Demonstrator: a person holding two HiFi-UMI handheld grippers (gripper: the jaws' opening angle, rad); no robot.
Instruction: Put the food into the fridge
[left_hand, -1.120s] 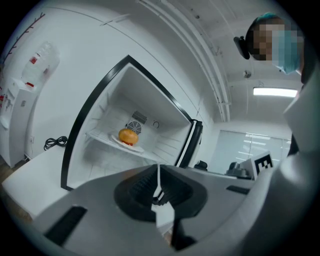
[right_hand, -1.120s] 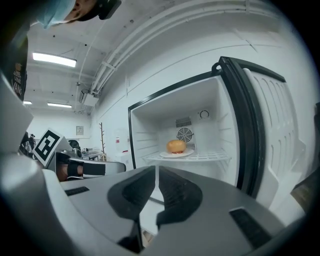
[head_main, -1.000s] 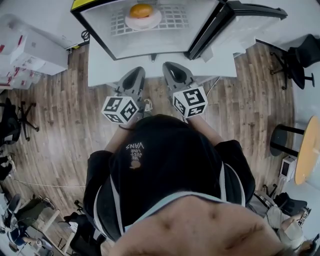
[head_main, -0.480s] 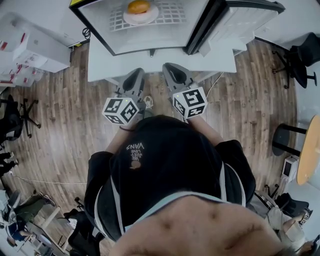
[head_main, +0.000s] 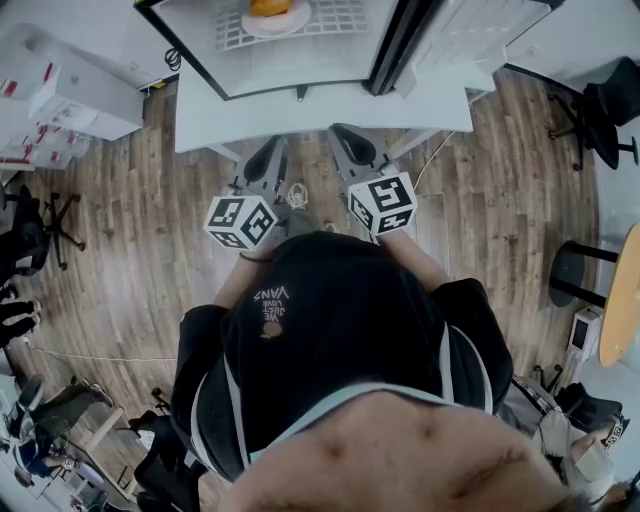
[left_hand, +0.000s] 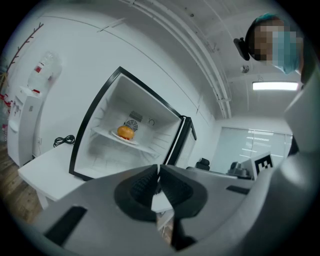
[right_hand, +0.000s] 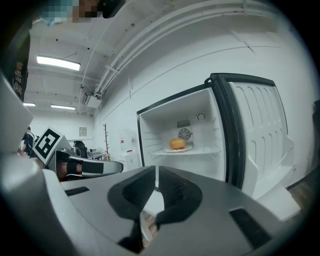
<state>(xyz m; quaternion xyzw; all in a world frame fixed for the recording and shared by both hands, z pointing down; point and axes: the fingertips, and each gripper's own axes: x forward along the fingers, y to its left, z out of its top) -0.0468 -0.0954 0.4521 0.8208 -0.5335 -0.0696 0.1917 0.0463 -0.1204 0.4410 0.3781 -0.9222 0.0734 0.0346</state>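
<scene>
The fridge (head_main: 300, 60) stands open on a low white platform, its door (head_main: 440, 40) swung out to the right. On its wire shelf an orange bun (head_main: 270, 6) sits on a white plate (head_main: 275, 18); the bun (left_hand: 126, 132) (right_hand: 177, 143) also shows in both gripper views. My left gripper (head_main: 266, 158) and right gripper (head_main: 350, 142) hover side by side in front of the platform, well short of the fridge, both pointing at it. In the gripper views the left gripper (left_hand: 159, 168) and right gripper (right_hand: 156, 170) have their jaws together, with nothing between them.
The white platform (head_main: 320, 105) juts out in front of the fridge. White boxes (head_main: 60, 95) sit to the left and office chairs (head_main: 605, 110) to the right, all on wood flooring. A water dispenser (left_hand: 27, 120) and a black cable (left_hand: 62, 141) are left of the fridge.
Fridge and plate have slid towards the top edge of the head view. Both grippers have drawn back from the fridge together, still shut and empty.
</scene>
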